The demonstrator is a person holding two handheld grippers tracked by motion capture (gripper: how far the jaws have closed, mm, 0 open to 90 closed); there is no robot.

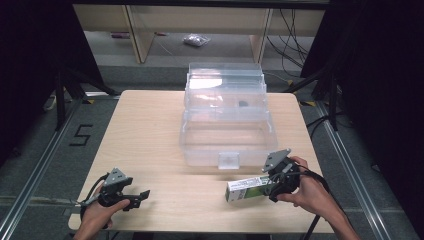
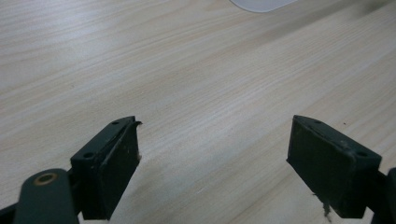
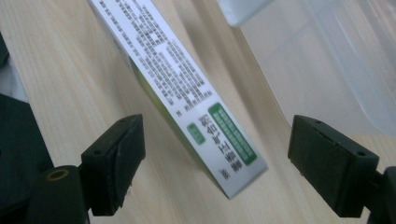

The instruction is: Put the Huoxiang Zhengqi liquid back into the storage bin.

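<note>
Right claw (image 3: 217, 154) gapes around the green-and-white carton (image 3: 187, 93), unclamped, lined up for gripping; left claw (image 2: 212, 163) waits wide, empty, on the tabletop (image 2: 187, 70).

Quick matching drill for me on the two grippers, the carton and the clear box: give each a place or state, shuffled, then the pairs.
1. left gripper
2. right gripper
3. white and green printed carton
4. clear plastic lidded storage box

a. table's middle and far part
b. open over bare wood
c. open astride the carton's end
d. lying on the table's near right

Pairs: 1-b, 2-c, 3-d, 4-a
</note>
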